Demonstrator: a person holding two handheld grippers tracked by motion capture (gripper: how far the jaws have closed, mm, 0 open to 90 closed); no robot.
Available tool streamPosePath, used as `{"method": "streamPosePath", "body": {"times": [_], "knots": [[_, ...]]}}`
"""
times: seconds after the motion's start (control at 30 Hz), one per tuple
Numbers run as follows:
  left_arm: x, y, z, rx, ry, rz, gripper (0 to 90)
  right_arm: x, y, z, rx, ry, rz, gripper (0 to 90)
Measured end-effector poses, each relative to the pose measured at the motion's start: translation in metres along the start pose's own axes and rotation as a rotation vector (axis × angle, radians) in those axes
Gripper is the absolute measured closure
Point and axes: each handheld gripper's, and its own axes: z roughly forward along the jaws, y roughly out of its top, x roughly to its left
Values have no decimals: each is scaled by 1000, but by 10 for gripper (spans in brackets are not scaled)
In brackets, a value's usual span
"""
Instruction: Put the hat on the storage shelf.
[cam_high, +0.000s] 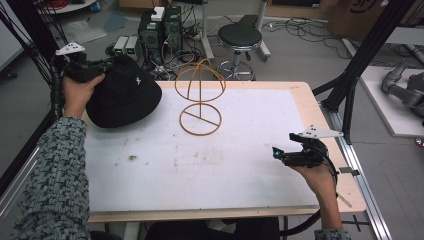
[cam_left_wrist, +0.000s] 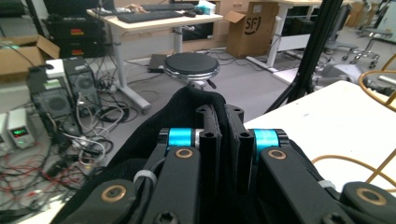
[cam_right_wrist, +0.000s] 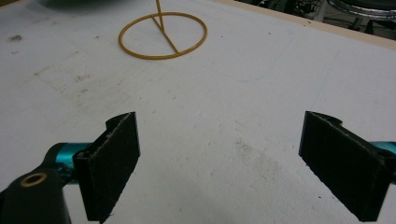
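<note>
A black bucket hat (cam_high: 125, 95) hangs tilted over the table's far left corner. My left gripper (cam_high: 102, 67) is shut on its brim; in the left gripper view the hat's black fabric (cam_left_wrist: 187, 107) is pinched between the two nearly touching jaws of the left gripper (cam_left_wrist: 223, 116). A yellow wire hat stand (cam_high: 200, 95) stands upright on the white table (cam_high: 200, 175), just right of the hat. Its round base ring (cam_right_wrist: 162, 35) lies ahead of my right gripper (cam_right_wrist: 219, 158). The right gripper (cam_high: 280, 154) hovers open near the table's right front, nothing between its pads.
Behind the table on the floor stand a black round stool (cam_high: 240, 37), computer towers (cam_high: 160, 27) and tangled cables. A black frame post (cam_high: 355, 75) rises by the table's far right corner. The hat stand's wire loop (cam_left_wrist: 373, 88) shows right of the left gripper.
</note>
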Motion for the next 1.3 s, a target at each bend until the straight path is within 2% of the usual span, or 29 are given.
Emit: {"method": "streamPosePath", "body": {"times": [0.27, 0.5, 0.6, 0.83, 1.0, 1.3], "knots": [[-9, 30, -23, -48, -6, 40, 850, 3, 6, 2, -6, 7, -9, 123], [-15, 49, -33, -53, -18, 77, 850, 2, 9, 3, -16, 17, -16, 123], [-16, 57, -37, -64, -25, 80, 850, 1, 9, 2, -19, 16, -12, 123], [-22, 74, -44, -130, -38, 79, 850, 1, 9, 0, -23, 18, -4, 123], [-27, 84, -45, -151, -63, 78, 850, 0, 8, -1, -25, 20, -2, 123], [-38, 102, -49, -216, -94, 75, 850, 0, 9, -4, -34, 21, -1, 123]]}}
